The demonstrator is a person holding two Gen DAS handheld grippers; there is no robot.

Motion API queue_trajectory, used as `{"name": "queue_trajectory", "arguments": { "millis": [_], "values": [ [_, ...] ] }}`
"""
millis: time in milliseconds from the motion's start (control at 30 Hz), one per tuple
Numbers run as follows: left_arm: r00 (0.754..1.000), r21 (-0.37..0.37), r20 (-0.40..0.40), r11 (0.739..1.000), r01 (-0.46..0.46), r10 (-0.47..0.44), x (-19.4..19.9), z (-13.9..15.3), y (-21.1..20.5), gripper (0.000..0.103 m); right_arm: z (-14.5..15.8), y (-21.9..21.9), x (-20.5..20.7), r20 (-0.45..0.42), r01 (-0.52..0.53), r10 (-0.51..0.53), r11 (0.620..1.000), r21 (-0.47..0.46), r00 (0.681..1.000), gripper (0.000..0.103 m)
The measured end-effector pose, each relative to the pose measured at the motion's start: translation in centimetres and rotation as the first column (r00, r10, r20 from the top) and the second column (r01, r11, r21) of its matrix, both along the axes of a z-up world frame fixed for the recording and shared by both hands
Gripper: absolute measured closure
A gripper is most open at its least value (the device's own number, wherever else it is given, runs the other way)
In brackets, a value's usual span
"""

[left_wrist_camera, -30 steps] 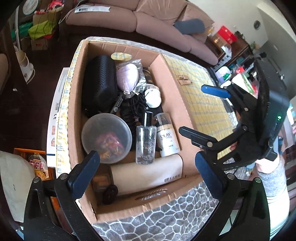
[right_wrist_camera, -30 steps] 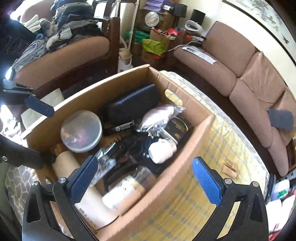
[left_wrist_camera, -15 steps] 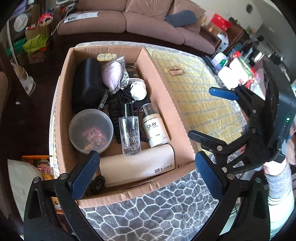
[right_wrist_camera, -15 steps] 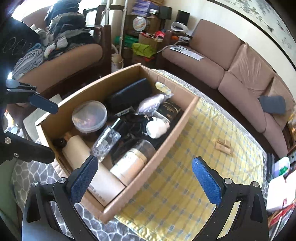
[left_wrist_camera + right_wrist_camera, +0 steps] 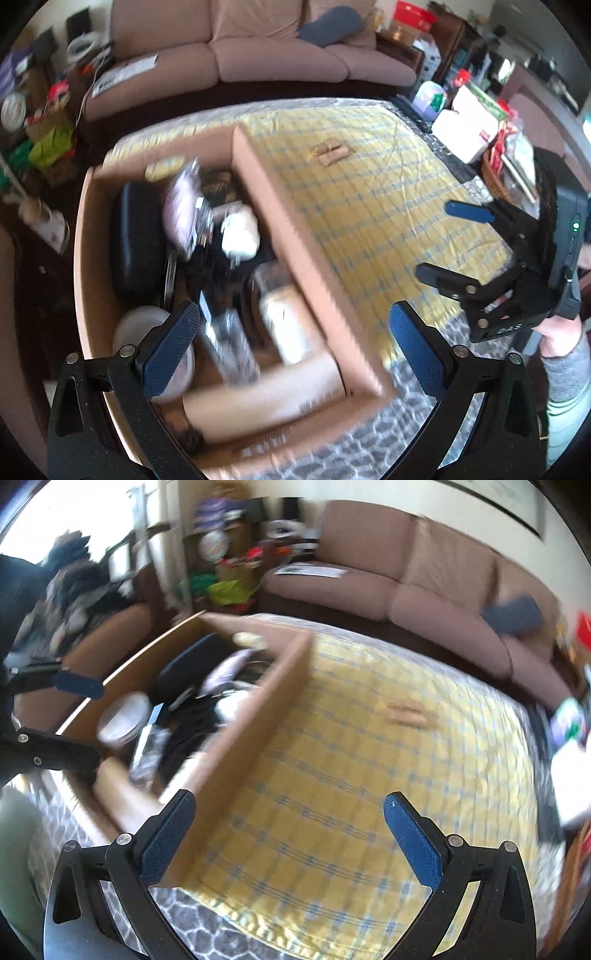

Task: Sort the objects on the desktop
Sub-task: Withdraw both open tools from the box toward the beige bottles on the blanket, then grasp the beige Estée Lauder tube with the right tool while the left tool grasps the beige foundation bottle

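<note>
Both views were smeared by motion when I looked. My left gripper (image 5: 293, 334) hung with its blue pads spread wide and nothing between them, above the near end of the cardboard box (image 5: 295, 236). My right gripper (image 5: 288, 827) was likewise released and empty, poised over the yellow checked cloth (image 5: 369, 757) with the box at its 10 o'clock.

In the left wrist view the box sat at 11 o'clock from centre, packed with things: a black case (image 5: 138, 236) along its far-left wall, a white round object (image 5: 240, 236) near the middle, a clear round container (image 5: 147, 332) at the near left, partly behind my left finger, and a beige roll (image 5: 266, 395) lying across the near end. Finer details inside were too blurred to tell.

A small tan wooden piece (image 5: 330, 153) lay alone on the cloth at 12 o'clock, well apart from the box. A pink sofa (image 5: 277, 55) stood beyond the table.
</note>
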State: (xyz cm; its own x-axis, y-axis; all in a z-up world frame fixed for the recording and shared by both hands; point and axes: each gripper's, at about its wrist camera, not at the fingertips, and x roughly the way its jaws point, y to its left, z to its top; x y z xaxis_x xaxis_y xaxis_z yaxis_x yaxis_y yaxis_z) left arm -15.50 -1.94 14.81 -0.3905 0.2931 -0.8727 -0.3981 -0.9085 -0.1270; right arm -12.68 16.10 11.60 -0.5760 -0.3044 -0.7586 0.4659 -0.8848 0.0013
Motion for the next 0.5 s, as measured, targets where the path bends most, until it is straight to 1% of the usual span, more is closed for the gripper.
{"name": "queue_trajectory", "arguments": {
  "millis": [33, 67, 233, 300, 433, 500],
  "values": [
    [1.0, -0.018, -0.009, 1.0, 0.007, -0.007, -1.2, 0.1, 1.0, 0.0, -0.3, 1.6, -0.5, 0.002, 0.037, -0.037, 0.999, -0.026, 0.999, 0.0],
    [1.0, -0.02, -0.009, 1.0, 0.008, -0.008, -2.0, 0.1, 1.6, 0.0, -0.5, 2.5, -0.7, -0.001, 0.057, -0.057, 0.998, -0.036, 0.998, 0.0],
    [1.0, 0.005, 0.008, 1.0, 0.018, -0.018, -7.8, 0.4, 5.3, 0.0, -1.4, 6.7, -3.2, -0.011, 0.129, -0.131, 0.989, -0.073, 0.991, 0.0],
    [1.0, 0.025, 0.016, 1.0, 0.016, -0.017, -10.5, 0.3, 6.7, 0.0, -1.7, 7.5, -4.5, -0.017, 0.142, -0.143, 0.987, -0.07, 0.99, 0.0],
    [0.999, 0.048, 0.037, 0.999, 0.012, -0.014, -15.2, -0.6, 8.3, 0.0, -2.9, 8.2, -8.9, -0.013, 0.144, -0.145, 0.988, -0.063, 0.989, 0.0],
    [0.999, 0.037, 0.042, 0.999, 0.004, -0.005, -17.4, -1.2, 8.7, 0.0, -3.4, 8.1, -10.7, -0.019, 0.138, -0.14, 0.988, -0.063, 0.99, 0.0]
  ]
}}
